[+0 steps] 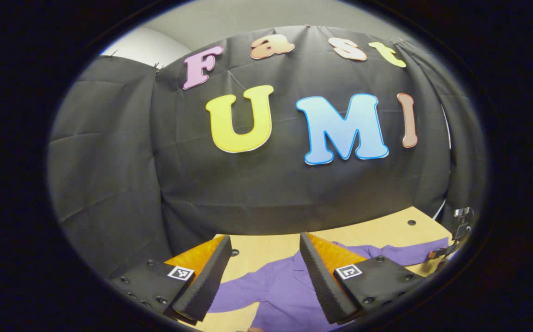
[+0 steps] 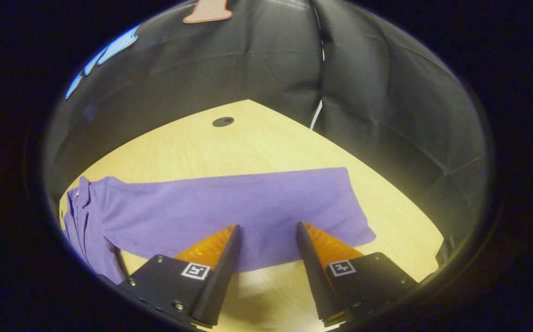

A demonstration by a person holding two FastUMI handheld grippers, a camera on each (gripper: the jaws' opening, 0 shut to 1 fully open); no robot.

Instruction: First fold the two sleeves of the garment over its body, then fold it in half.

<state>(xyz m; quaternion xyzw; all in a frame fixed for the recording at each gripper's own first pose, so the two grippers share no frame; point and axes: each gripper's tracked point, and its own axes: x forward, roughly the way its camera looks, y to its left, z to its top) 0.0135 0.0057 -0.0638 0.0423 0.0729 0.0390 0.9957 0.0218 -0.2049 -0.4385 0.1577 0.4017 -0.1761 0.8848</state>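
A purple garment [image 1: 284,290] lies flat on the wooden table [image 1: 266,251]. In the left gripper view my left gripper [image 1: 264,242] hangs open above the collar area, nothing between its fingers; one sleeve [image 1: 409,253] runs off to the right. In the right gripper view that sleeve [image 2: 248,207] stretches flat across the table [image 2: 229,147], with its cuff at the right end. My right gripper [image 2: 268,228] is open just above the sleeve's near edge. The other gripper [image 1: 455,235] shows at the far right of the left gripper view.
Black cloth walls close in the table at the back and sides. Round dark holes [image 2: 223,121] [image 1: 411,222] sit in the tabletop near its far corner. Bare wood lies beyond the sleeve toward that corner.
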